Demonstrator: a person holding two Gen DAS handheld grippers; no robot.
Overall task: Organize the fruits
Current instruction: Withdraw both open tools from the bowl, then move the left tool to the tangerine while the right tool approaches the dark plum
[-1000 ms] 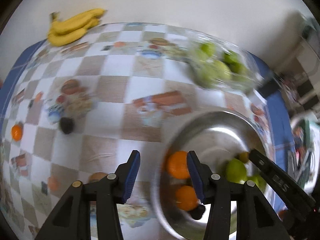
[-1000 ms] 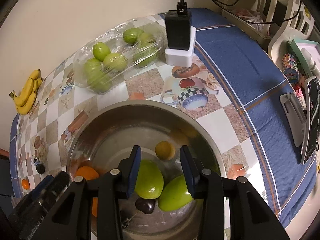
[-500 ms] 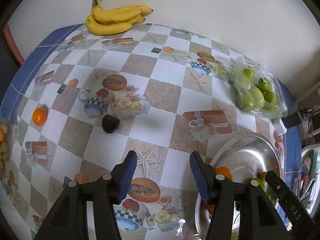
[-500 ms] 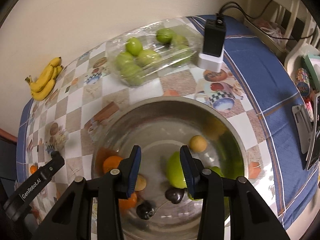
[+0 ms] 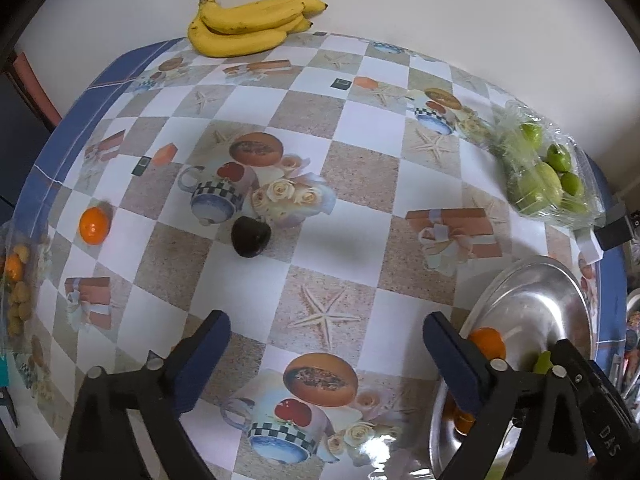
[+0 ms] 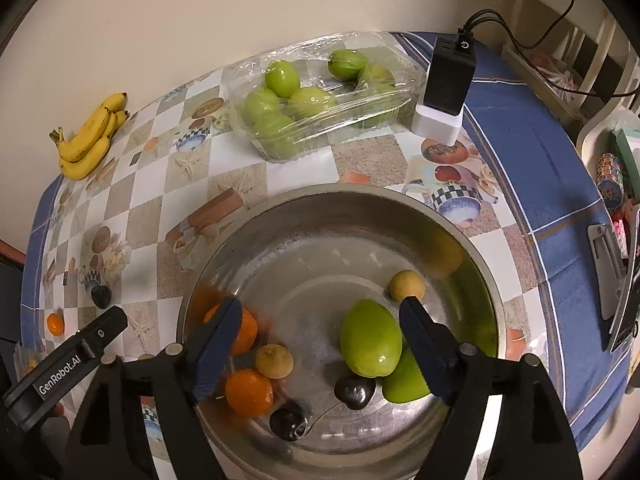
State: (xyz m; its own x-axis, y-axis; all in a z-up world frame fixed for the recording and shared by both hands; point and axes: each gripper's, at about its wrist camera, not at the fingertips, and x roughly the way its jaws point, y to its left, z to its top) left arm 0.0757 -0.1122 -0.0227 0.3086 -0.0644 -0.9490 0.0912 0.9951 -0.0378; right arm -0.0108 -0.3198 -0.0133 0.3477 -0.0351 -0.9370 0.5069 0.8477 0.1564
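Steel bowl (image 6: pixel 476 256) near table's right edge holds two oranges (image 6: pixel 248 390), two green fruits (image 6: pixel 370 338), two small yellow fruits (image 6: pixel 406 286), two dark ones (image 6: pixel 354 392). Dark fruit (image 5: pixel 250 236) mid-table; lone orange (image 5: pixel 94 226) by left edge; bananas (image 5: pixel 248 26) at far edge; wrapped tray of green fruit (image 6: pixel 320 96) far right.

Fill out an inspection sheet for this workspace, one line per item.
Surface: checkered tablecloth with printed pictures and a blue border.
Job's things: steel bowl holding oranges, green fruit, small yellow and dark fruits; loose orange and dark fruit on the cloth; bananas by the wall; wrapped tray of green fruit.
Clutter: black-and-white charger block; bag of small fruit at the left edge.
Grippers: left gripper open and empty over the cloth; right gripper open and empty above the bowl.
Cables: black leads from the charger.
Surroundings: plain wall; items on a side surface at right.
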